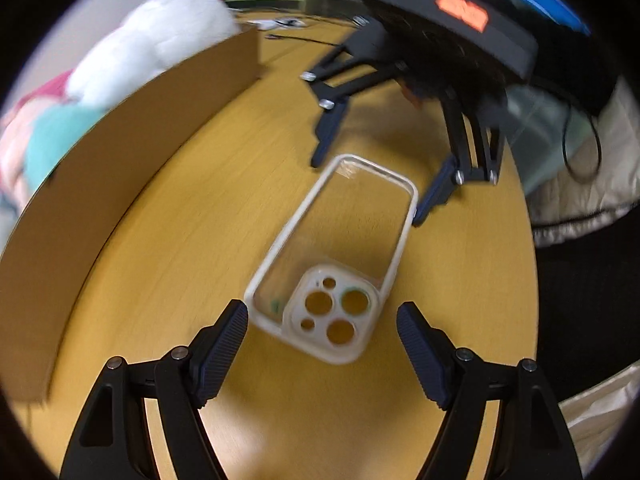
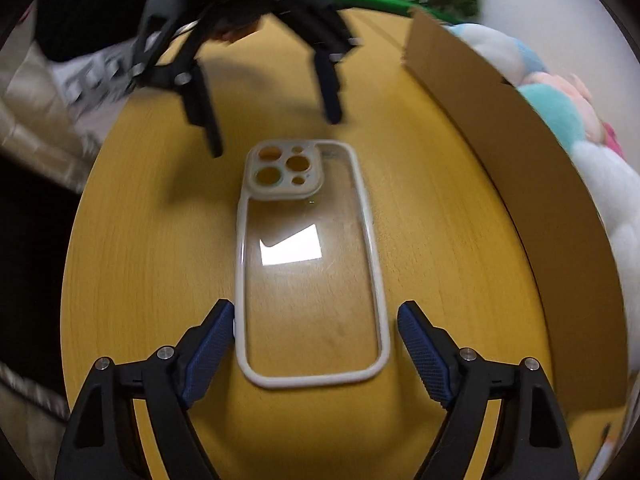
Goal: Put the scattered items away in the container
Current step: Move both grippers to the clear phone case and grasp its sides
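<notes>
A clear phone case (image 1: 336,256) with a pale rim and camera cutouts lies flat on the round wooden table (image 1: 180,280). My left gripper (image 1: 322,320) is open, its fingers either side of the case's camera end. My right gripper (image 2: 316,332) is open, straddling the case (image 2: 310,264) at its plain end. Each gripper shows in the other's view: the right one (image 1: 364,192) and the left one (image 2: 276,136), both open. A cardboard box (image 1: 132,160) stands beside the case, also seen in the right wrist view (image 2: 532,184).
Plush toys (image 1: 160,44) in white, teal and pink fill the box, also visible in the right wrist view (image 2: 560,112). Cables (image 1: 288,34) lie at the table's far side. A quilted grey fabric (image 1: 580,184) lies beyond the table edge.
</notes>
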